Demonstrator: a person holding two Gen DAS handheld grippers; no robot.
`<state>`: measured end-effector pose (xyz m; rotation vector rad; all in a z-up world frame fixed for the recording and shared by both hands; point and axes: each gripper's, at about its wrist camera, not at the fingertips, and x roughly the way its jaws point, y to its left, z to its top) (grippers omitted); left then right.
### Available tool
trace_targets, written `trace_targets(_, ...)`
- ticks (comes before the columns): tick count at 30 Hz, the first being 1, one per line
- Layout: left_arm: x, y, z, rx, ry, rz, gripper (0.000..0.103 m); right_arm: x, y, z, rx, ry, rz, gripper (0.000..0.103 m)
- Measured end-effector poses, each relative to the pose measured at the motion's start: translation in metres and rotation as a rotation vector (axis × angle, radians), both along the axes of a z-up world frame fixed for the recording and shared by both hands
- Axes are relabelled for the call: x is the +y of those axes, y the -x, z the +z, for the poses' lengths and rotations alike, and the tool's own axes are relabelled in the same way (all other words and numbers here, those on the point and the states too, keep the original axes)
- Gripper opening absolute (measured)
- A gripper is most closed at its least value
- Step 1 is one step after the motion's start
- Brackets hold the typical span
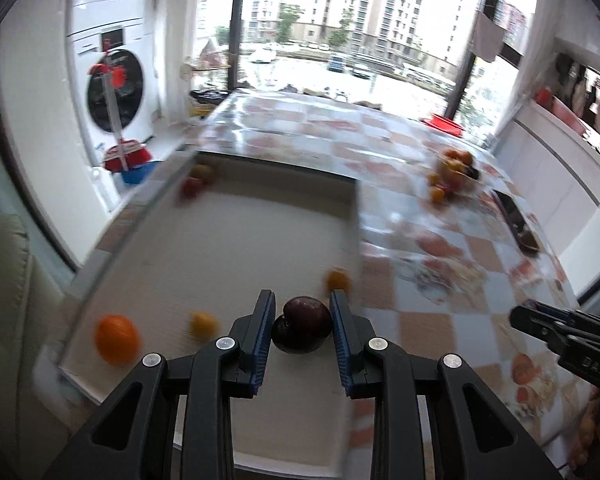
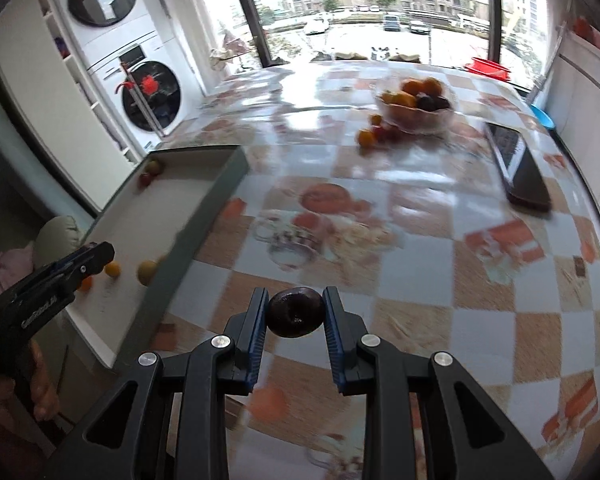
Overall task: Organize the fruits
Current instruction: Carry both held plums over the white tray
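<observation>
A table [image 2: 420, 264] with a glossy orange-and-white checked cloth stands before a big window. The left hand-held gripper [image 1: 302, 326] clamps a dark purple round plum [image 1: 304, 326] above the shallow grey rectangular tray [image 1: 228, 240]. The right hand-held gripper [image 2: 295, 314] pinches another dark plum [image 2: 295, 312] over the cloth, beside the tray's edge.

Dark plum [image 1: 303, 325] over tray [image 1: 260, 168]; second dark plum [image 2: 295, 312] over table.

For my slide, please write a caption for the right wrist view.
Right gripper holds a dark plum above the checkered tablecloth, beside the fruit tray.
</observation>
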<state>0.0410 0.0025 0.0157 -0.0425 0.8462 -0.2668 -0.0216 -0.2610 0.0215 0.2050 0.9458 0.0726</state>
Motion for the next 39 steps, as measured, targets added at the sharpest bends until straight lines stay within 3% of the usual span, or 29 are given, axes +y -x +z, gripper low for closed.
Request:
trace_targets(6, 0.028, -0.015, -0.010, 0.018, -0.032, 0.064, 0.030, 0.035, -0.025, 0.004, 0.010, -0.026, 0.075, 0.030)
trace_targets(18, 0.030, -0.034, -0.025, 0.057, -0.095, 0.084, 0.030, 0.113, -0.070, 0.000, 0.034, -0.001, 0.233, 0.030)
trace_targets(39, 0.033, -0.070, -0.055, 0.158, -0.129, 0.116, 0.030, 0.139, -0.120, -0.032, 0.141, 0.014, 0.273, 0.033)
